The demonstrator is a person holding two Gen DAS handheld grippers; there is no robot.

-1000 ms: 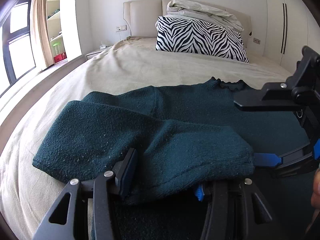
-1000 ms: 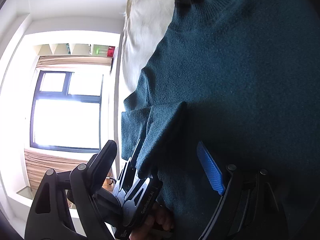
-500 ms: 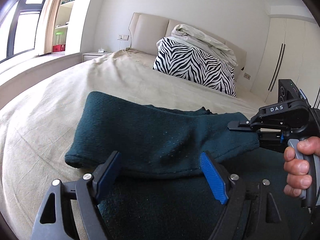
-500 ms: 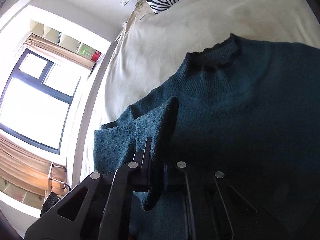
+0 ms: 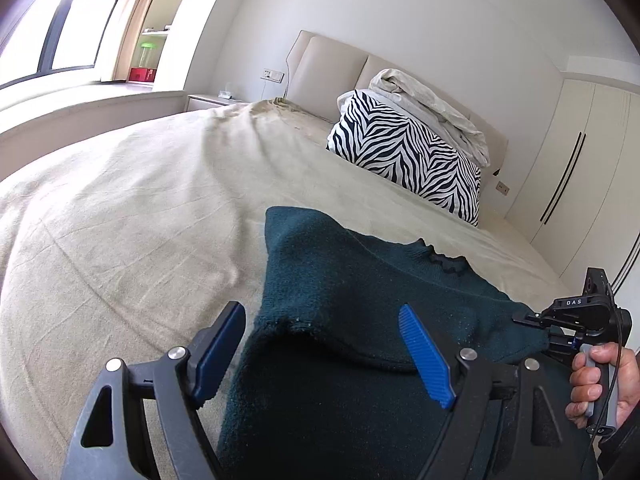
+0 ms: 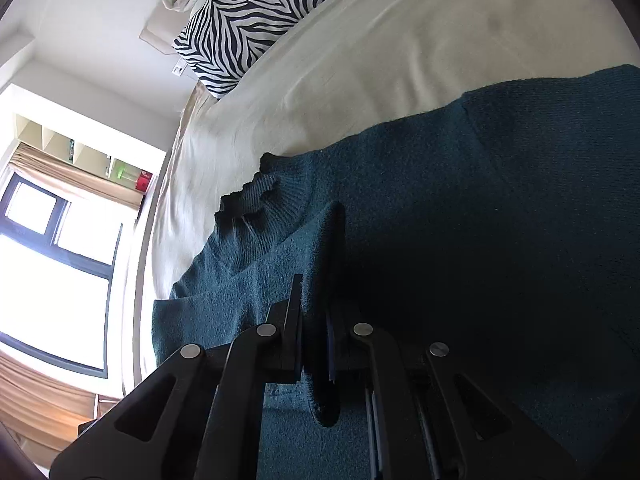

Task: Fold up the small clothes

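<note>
Dark green sweater (image 5: 360,280) flat on beige bed (image 5: 140,220), right gripper (image 6: 316,344) clamped on its folded sleeve (image 6: 280,280), left gripper (image 5: 324,348) spread wide over the fold, zebra pillow (image 5: 404,152) by headboard.

**Daylight from the window, deep shade under the knit**

We see a bright room lit by daylight from the window (image 5: 60,28), which burns out to plain white in the right wrist view (image 6: 52,280). The pale bed sheet (image 5: 140,216) and white wall (image 5: 440,20) throw the light back evenly, and wrinkles in the sheet stay crisp. The dark green sweater (image 6: 500,184) swallows detail; beneath its lifted fold (image 5: 328,392) we find near-black shadow. The zebra pillow (image 5: 404,156) is sharp and high in contrast. Both views bend strongly as fisheyes: straight lines curve, and dark vignetting rings the corners. We notice no motion blur, though the gripper frames nearest the lens look slightly soft
</note>
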